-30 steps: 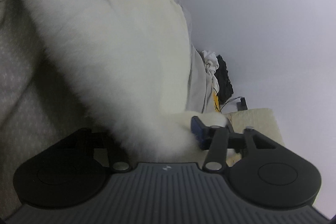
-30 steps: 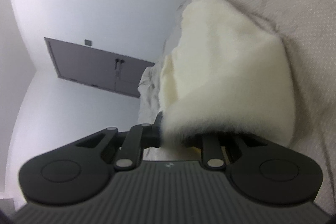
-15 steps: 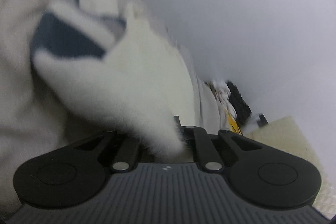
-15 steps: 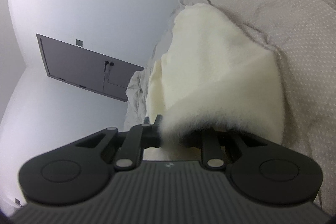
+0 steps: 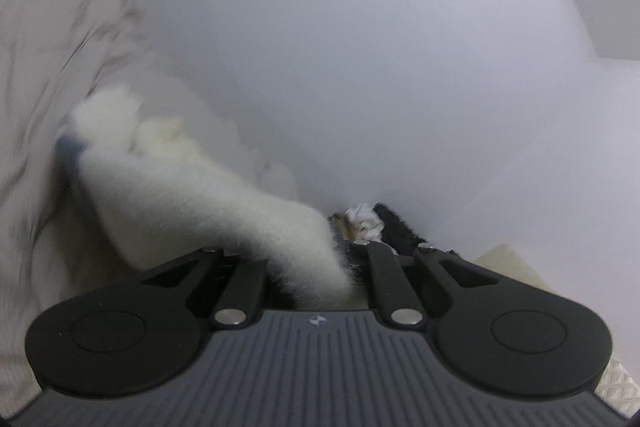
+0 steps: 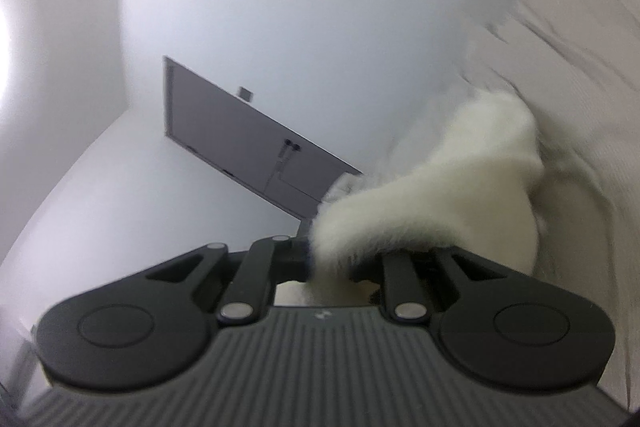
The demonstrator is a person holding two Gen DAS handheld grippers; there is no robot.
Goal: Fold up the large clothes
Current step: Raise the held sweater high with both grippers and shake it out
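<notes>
L wrist: left gripper [image 5: 320,259] clamped tight on a corner of the fleece [image 5: 192,195], which trails off left over the bed [image 5: 28,107]. R wrist: right gripper [image 6: 340,263] nearly closed, pinching another fleece [image 6: 440,203] edge. Best to lift both evenly, keep cloth taut w/o yanking, so it hangs flat.

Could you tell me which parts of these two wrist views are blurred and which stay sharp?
Left wrist view: the bedding on the left is streaked with motion blur, while the white fluffy garment near the left gripper is crisp. Right wrist view: the bedding smears, the right gripper stays sharp, and the door bends from fisheye distortion.
</notes>
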